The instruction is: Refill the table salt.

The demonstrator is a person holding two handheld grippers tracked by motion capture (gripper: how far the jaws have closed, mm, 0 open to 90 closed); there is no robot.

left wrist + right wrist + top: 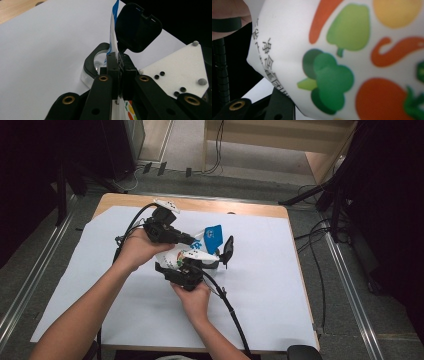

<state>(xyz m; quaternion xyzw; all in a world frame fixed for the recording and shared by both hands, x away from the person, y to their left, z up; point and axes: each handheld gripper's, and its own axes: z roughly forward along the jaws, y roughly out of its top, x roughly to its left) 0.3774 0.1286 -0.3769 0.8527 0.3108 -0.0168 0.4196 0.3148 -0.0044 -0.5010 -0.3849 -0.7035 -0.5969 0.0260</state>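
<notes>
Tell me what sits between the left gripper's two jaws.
In the left gripper view, the left gripper has its jaws shut on the thin top edge of the white and blue pouch, with nothing else between them.

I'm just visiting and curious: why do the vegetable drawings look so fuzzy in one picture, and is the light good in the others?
In the right gripper view the printed bag sits too close to the lens, so its drawings blur. The left gripper view is sharp on the left gripper pinching the bag's edge, with the white sheet brightly lit. The high view is evenly lit on the table, dark around it.
</notes>
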